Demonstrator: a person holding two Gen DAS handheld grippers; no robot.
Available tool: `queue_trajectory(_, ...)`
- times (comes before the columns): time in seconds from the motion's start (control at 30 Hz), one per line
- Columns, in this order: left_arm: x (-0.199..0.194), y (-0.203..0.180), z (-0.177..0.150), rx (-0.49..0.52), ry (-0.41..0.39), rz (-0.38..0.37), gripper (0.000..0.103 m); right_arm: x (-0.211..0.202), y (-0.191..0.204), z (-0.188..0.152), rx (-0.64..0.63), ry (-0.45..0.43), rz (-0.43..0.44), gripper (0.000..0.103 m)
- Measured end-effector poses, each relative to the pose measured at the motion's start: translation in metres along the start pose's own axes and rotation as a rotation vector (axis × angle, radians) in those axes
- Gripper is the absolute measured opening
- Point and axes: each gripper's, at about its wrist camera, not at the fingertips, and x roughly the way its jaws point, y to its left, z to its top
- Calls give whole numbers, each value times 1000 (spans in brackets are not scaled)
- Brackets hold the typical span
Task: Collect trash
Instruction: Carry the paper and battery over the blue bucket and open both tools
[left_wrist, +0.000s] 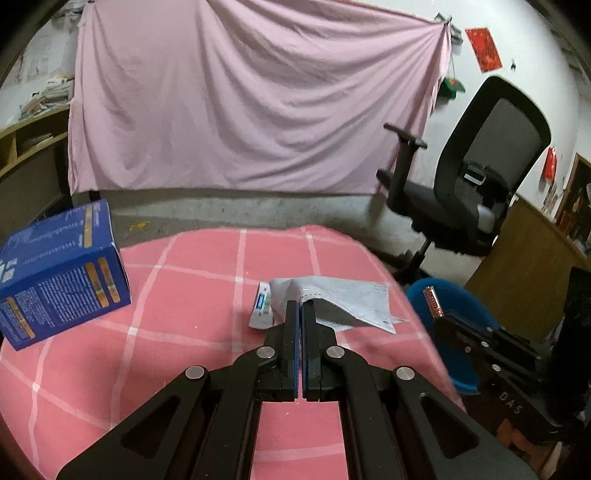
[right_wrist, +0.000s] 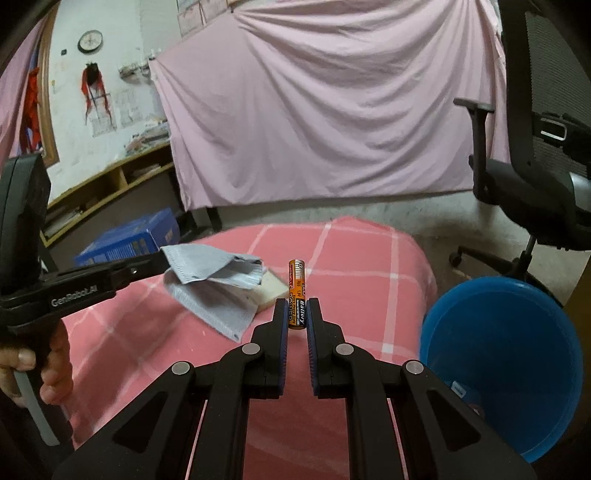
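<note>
My left gripper (left_wrist: 300, 303) is shut on a crumpled grey-white paper (left_wrist: 343, 299) and holds it just above the pink checked tablecloth (left_wrist: 184, 295). A small white and blue wrapper (left_wrist: 261, 305) lies beside it on the cloth. My right gripper (right_wrist: 297, 304) is shut on an orange battery (right_wrist: 297, 291), held upright above the cloth. The blue bin (right_wrist: 506, 362) stands low at the table's right edge. In the right wrist view the left gripper (right_wrist: 162, 260) holds the paper (right_wrist: 214, 280) at the left. In the left wrist view the battery (left_wrist: 433, 302) shows over the bin (left_wrist: 458, 325).
A blue box (left_wrist: 62, 280) stands on the cloth's left side. A flat pale block (right_wrist: 271, 290) lies under the paper. A black office chair (left_wrist: 472, 192) stands at the right behind the bin. A pink sheet (left_wrist: 251, 96) hangs at the back. Wooden shelves (right_wrist: 110, 184) are at the left.
</note>
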Motion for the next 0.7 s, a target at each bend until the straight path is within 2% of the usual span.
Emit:
queue_trajectory(0.17, -29, -23, 7, 63, -121, -20, 0, -18, 3, 4, -15, -83, -65, 8)
queue_trajectory(0.43, -67, -78, 23, 165, -338, -86, 0, -65, -20, 12, 12, -299, -202, 8)
queue_trajectory(0.53, -67, -96, 26, 190, -374, -120, 0, -83, -35, 11, 51, -377, -243, 8)
queue_trajectory(0.7, -51, -122, 22, 209, -349, -178, 0, -109, -54, 9, 92, -486, -322, 8)
